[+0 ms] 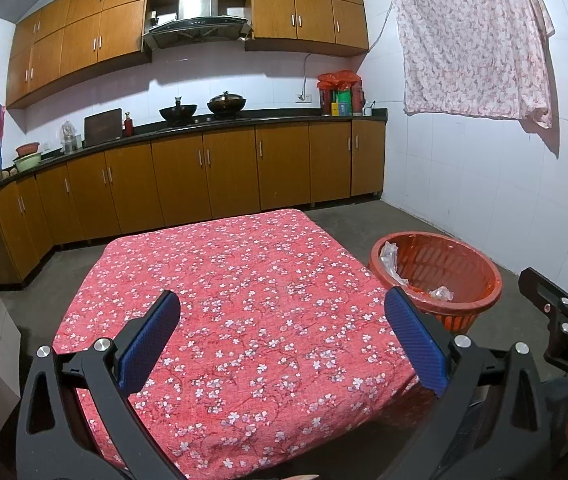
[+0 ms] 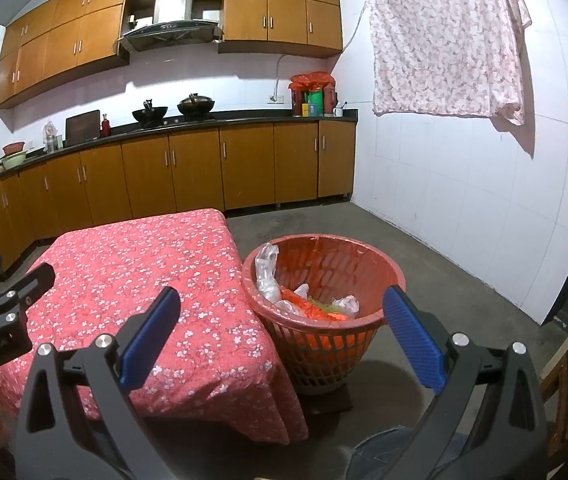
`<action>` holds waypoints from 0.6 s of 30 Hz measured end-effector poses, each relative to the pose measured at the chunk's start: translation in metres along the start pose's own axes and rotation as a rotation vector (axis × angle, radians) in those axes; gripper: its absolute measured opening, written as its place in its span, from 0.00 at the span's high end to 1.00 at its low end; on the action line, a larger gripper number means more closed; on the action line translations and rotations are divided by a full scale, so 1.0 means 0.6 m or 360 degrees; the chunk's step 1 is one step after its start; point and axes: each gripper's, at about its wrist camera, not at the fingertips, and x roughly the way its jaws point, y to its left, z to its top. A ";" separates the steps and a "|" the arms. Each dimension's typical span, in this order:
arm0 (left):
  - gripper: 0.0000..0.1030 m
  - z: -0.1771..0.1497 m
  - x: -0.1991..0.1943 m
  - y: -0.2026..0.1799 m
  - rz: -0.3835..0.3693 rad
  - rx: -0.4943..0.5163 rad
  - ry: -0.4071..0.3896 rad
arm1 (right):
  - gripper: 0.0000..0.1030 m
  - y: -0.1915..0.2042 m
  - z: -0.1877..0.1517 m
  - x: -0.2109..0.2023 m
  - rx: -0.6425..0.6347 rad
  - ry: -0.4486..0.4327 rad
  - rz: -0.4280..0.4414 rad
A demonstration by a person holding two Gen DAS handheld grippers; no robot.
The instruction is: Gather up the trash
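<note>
The counter point(image 1: 243, 312) in front of me, under its red flowered cloth point(image 2: 131, 280), shows no trash on the part I can see. Just beside its right edge stands the red basket point(image 2: 364, 248) on the floor, and the trash point(image 2: 312, 304) lies inside: clear plastic wrappers and orange scraps, one wrapper leaning over the rim on the counter side. My left gripper point(image 1: 281, 338) hangs over the counter, spread wide and empty. My right gripper point(image 2: 281, 338) hovers near the basket, also wide and empty. I judge collecting nearly done. The risk: a careless swing could knock the light basket over, or snag the cloth.
</note>
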 end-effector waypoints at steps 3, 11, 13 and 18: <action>0.02 0.000 0.000 0.001 -0.0001 0.0000 -0.0002 | 0.04 0.000 0.000 0.000 -0.0001 -0.0001 0.0000; 0.02 0.000 0.000 0.000 -0.0002 -0.0001 -0.0001 | 0.04 0.000 0.000 0.000 0.0000 0.0000 -0.0001; 0.02 0.000 0.000 -0.001 -0.0001 0.0000 -0.0001 | 0.04 0.000 0.000 0.000 0.0001 0.0001 0.0000; 0.02 0.000 0.000 -0.002 -0.0002 -0.0001 -0.0001 | 0.04 0.000 0.000 0.000 0.0000 -0.0002 0.0000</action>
